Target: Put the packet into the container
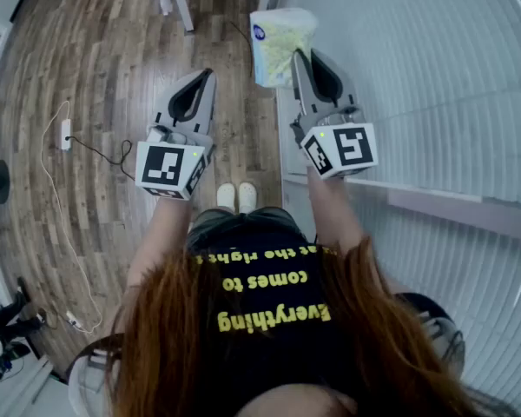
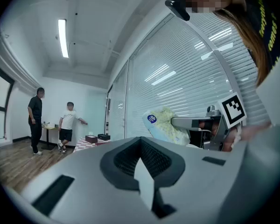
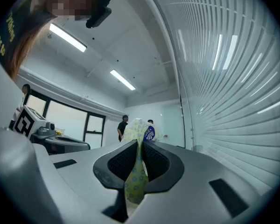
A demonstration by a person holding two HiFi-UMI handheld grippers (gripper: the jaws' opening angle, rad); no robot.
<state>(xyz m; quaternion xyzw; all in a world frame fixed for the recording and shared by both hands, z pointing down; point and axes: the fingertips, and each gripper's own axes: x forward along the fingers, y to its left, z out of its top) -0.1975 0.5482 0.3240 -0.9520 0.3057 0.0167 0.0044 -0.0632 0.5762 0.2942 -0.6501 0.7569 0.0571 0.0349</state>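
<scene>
We hold the packet (image 1: 280, 43) only by a thin edge, pinched between the closed jaws of the right gripper (image 3: 139, 144) and carried in the air beside the blinds (image 1: 434, 76). We judge that it could slip out or tear if the grip loosens or the hand swings on the way. We count one packet, two grippers, the left gripper (image 2: 141, 141) closed on nothing, two people (image 2: 67, 122) far in the room, and no container in any view.
</scene>
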